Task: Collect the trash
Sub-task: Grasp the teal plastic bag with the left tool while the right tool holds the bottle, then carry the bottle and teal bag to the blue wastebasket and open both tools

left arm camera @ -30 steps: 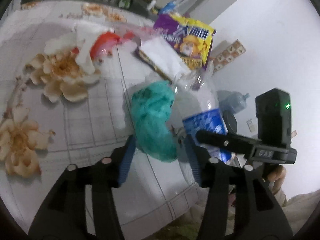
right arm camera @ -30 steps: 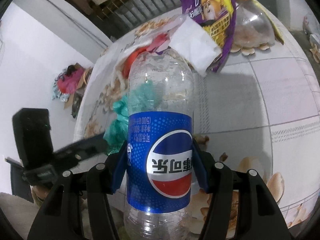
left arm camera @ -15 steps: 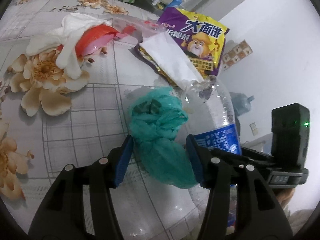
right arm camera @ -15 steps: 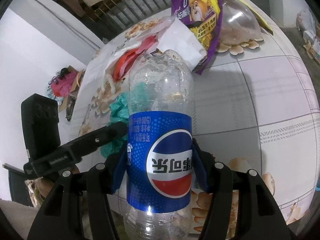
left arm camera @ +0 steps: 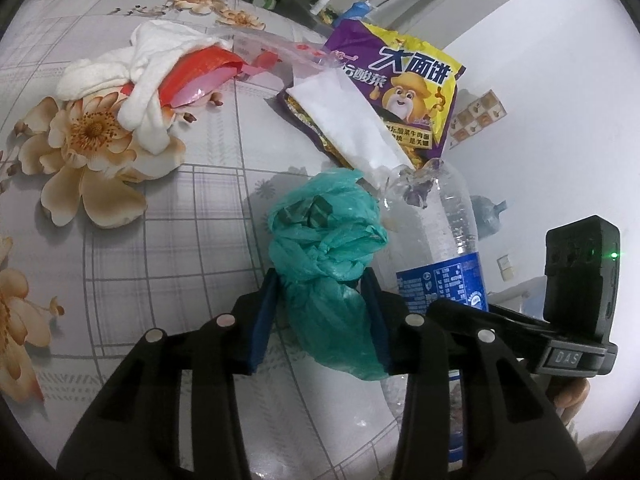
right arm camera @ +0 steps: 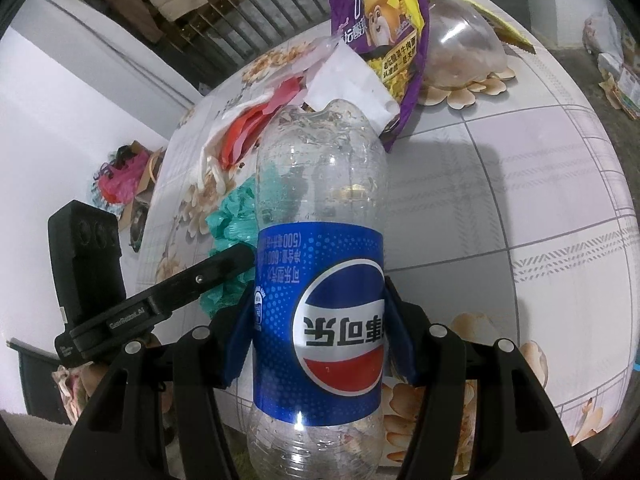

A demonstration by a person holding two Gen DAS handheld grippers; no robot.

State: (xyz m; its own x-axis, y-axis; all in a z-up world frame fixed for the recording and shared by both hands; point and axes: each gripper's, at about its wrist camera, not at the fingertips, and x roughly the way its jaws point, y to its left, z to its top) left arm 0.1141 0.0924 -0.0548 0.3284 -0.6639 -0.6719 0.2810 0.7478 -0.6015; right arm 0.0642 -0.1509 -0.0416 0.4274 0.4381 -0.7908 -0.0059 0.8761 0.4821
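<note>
A crumpled green plastic bag [left arm camera: 324, 248] lies on the flower-print table [left arm camera: 160, 220]. My left gripper [left arm camera: 321, 280] has the bag between its blue pads [left arm camera: 264, 312]; the jaws are closing and both pads touch its sides. My right gripper [right arm camera: 319, 292] is shut on a clear Pepsi bottle [right arm camera: 320, 280] with a blue label and a torn-open top, held just right of the bag. In the left wrist view the bottle [left arm camera: 440, 232] stands beside the bag. In the right wrist view the green bag [right arm camera: 232, 216] shows partly behind the bottle.
Beyond the bag lie a purple and yellow snack packet [left arm camera: 408, 92], a white paper sheet [left arm camera: 348, 120], a red wrapper [left arm camera: 196, 76] and white crumpled tissue [left arm camera: 140, 64]. A clear plastic dome [right arm camera: 460, 48] sits farther back. The table edge runs close under both grippers.
My left gripper slid forward around the green bag and its jaws narrowed until the pads met the bag. The right gripper kept the bottle still.
</note>
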